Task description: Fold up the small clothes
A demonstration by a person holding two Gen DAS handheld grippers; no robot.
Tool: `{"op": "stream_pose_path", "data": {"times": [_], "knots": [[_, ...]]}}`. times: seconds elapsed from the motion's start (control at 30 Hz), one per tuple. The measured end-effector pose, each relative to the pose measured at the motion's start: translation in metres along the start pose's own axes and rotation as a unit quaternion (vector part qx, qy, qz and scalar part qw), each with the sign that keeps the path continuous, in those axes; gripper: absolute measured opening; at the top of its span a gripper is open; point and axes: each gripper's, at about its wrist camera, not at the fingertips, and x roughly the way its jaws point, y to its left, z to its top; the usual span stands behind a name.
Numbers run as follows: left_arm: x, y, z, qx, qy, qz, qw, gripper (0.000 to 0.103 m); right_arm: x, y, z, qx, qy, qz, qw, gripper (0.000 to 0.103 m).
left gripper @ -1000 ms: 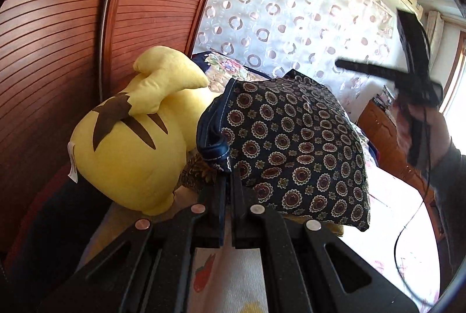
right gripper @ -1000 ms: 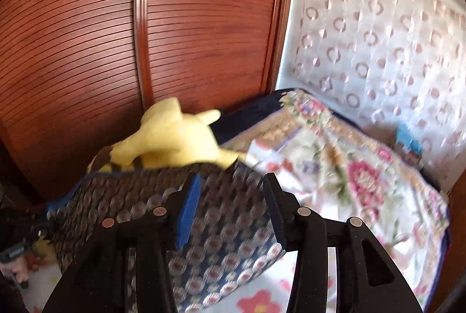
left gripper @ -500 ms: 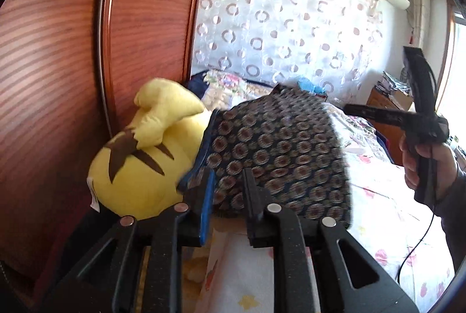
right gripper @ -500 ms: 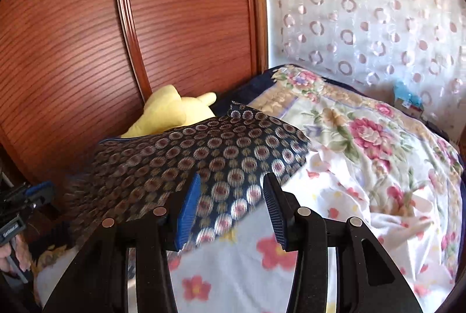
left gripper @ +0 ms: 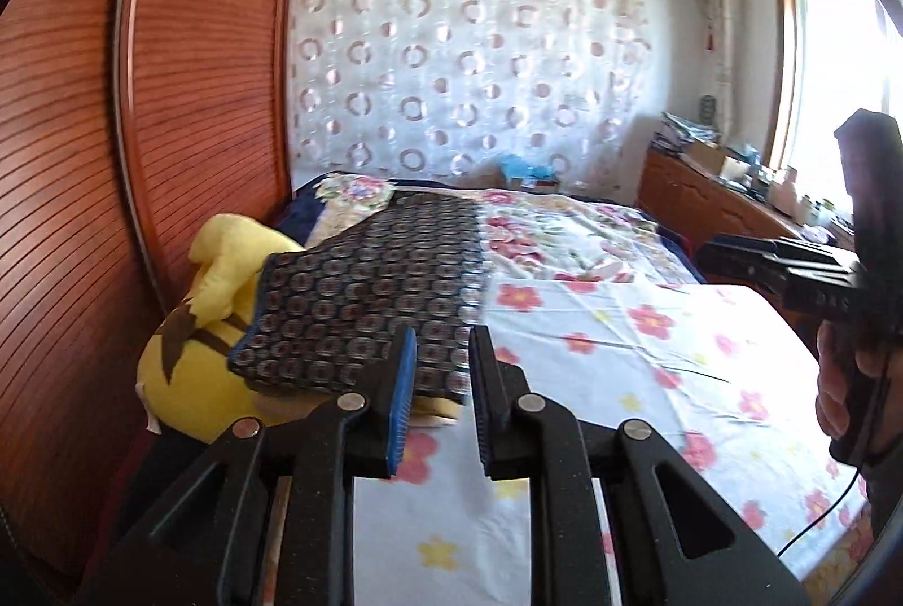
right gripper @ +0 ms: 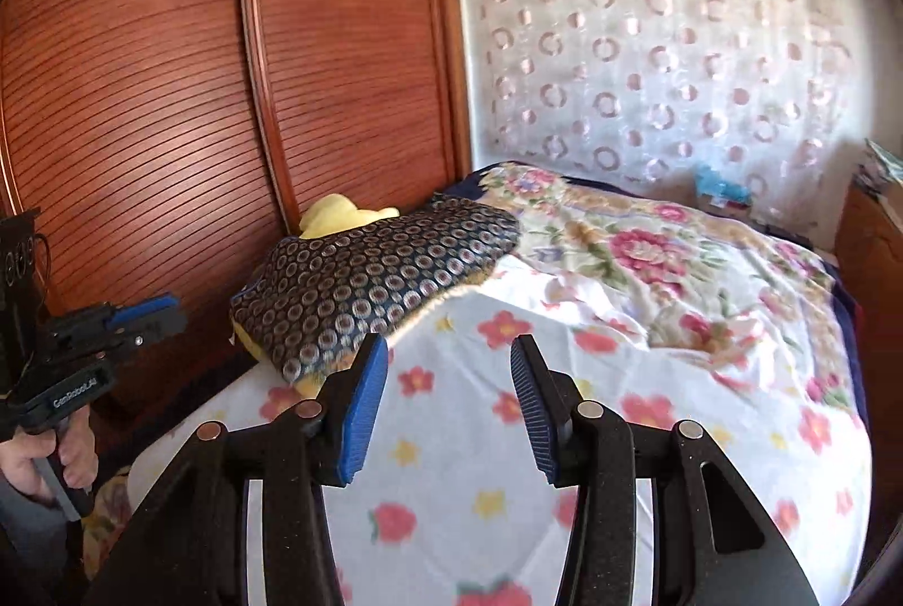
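Note:
A folded dark blue garment with a circle pattern [left gripper: 372, 295] lies on the bed, draped partly over a yellow plush toy [left gripper: 192, 358]; it also shows in the right wrist view [right gripper: 378, 279]. My left gripper [left gripper: 443, 352] is open and empty, just in front of the garment's near edge. My right gripper [right gripper: 448, 369] is open and empty, a little back from the garment over the flowered sheet. The right gripper also shows at the right of the left wrist view [left gripper: 790, 267]. The left gripper also shows at the left of the right wrist view [right gripper: 113, 318].
The bed [right gripper: 564, 437] has a white sheet with red flowers and a floral blanket [right gripper: 649, 245] behind it. A wooden slatted wardrobe [left gripper: 141, 126] stands at the left. A curtain [left gripper: 463, 75] hangs at the back. A wooden cabinet [left gripper: 728, 205] stands at the right.
My left gripper has opened and let go of the garment. The garment has settled on the bed and the plush toy. Both grippers have pulled back from it.

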Motion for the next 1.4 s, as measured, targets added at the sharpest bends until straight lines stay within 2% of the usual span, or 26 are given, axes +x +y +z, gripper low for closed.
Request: {"op": "stream_pose_path", "data": {"times": [0.2, 0.43, 0.53, 0.67, 0.77, 1.0, 1.4], "knots": [[-0.02, -0.035, 0.0, 0.021, -0.004, -0.022, 0.9995, 0.02, -0.073, 0.013, -0.039, 0.028, -0.019, -0.027, 0.999, 0.054], [-0.04, -0.07, 0.001, 0.036, -0.012, -0.044, 0.9983, 0.021, -0.122, 0.022, -0.061, 0.052, -0.051, -0.077, 0.994, 0.062], [-0.047, -0.085, 0.004, 0.038, -0.021, -0.056, 0.9975, 0.025, -0.145, 0.029, -0.069, 0.058, -0.063, -0.111, 0.99, 0.063], [-0.051, -0.105, 0.008, 0.051, -0.033, -0.049, 0.9969, 0.028, -0.175, 0.037, -0.081, 0.076, -0.081, -0.155, 0.982, 0.064], [-0.052, -0.114, 0.009, 0.05, -0.033, -0.062, 0.9962, 0.029, -0.19, 0.044, -0.086, 0.085, -0.094, -0.172, 0.977, 0.064], [-0.052, -0.128, 0.01, 0.057, -0.031, -0.062, 0.996, 0.03, -0.198, 0.061, -0.092, 0.094, -0.1, -0.189, 0.972, 0.064], [-0.053, -0.128, 0.01, 0.058, -0.032, -0.052, 0.9964, 0.03, -0.183, 0.076, -0.091, 0.105, -0.099, -0.198, 0.969, 0.064]]}}
